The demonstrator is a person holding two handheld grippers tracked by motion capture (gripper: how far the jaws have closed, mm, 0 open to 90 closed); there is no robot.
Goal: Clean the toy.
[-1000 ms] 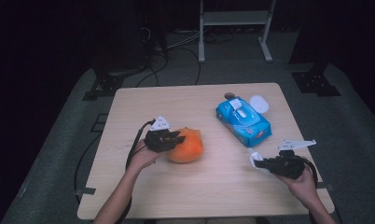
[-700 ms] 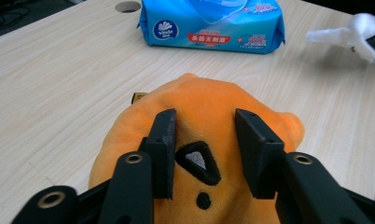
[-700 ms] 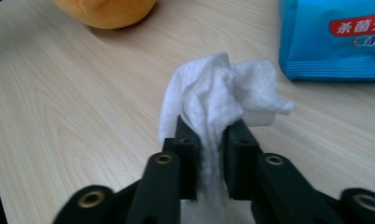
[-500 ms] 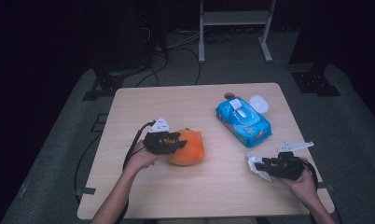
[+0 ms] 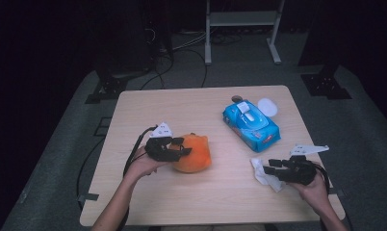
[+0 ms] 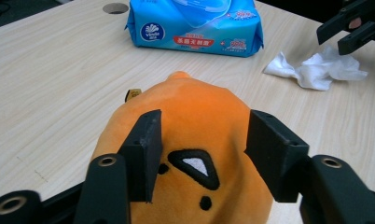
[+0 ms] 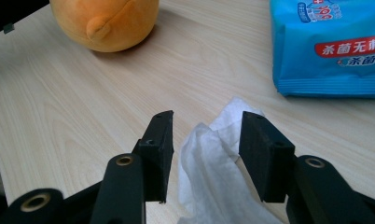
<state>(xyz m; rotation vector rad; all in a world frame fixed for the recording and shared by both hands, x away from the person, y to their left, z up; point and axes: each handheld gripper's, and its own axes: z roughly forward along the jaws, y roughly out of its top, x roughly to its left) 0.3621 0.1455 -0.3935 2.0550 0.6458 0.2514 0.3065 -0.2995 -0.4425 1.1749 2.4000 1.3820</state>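
1. Soft, light orange plush toy (image 5: 194,154) at table (image 5: 220,202) centre-left; left gripper (image 6: 202,140) just opening, jaws loosely astride; best pinched mid-body.
2. Limp crumpled tissue (image 7: 209,172) lower right; right gripper (image 7: 205,140) just opening, tissue lying between.

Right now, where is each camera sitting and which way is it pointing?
High view: above the person's side, looking forward and down on the table; both forearms show.
Left gripper view: rides the left gripper, looking along its jaws over the orange plush.
Right gripper view: rides the right gripper, jaws either side of the tissue.
All three share the wipes pack.
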